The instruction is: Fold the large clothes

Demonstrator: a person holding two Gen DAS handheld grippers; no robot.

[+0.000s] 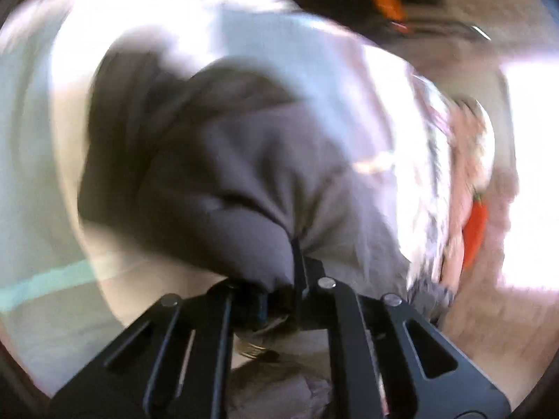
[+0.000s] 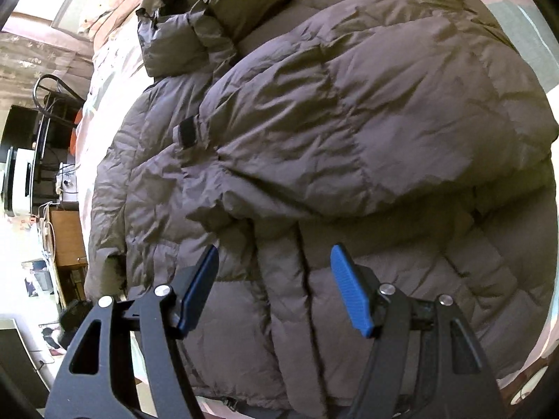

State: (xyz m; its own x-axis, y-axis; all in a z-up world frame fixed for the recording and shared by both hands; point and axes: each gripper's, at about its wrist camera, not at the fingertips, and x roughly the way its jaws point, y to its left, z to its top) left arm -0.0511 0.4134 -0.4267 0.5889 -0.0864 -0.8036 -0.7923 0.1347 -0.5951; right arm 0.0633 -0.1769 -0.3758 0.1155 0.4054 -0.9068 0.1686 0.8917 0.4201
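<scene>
On the bed: we have the brown puffer jacket spread over the pale bedspread, one sleeve already laid across the body, hood at the far end.
Left hand-held gripper: clamped tight on a bunched fold of the jacket fabric; its view is badly blurred, so we cannot tell which part of the garment this is.
Right hand-held gripper: jaws apart, nothing between the blue pads, pointing steeply down over the quilted panel near the hem.
Step in hand, our reading: one side is pinched and lifted; the free gripper needs a matching hold before the fold is carried over.
How to do it well: we would bring the open jaws down on an edge or seam instead of the puffy middle, taking both layers, so the slick shell does not slide out.
Caution: the padding is springy; we expect the fold to reopen unless pressed flat after laying.
Also noted: furniture beside the bed, well apart from the work.
</scene>
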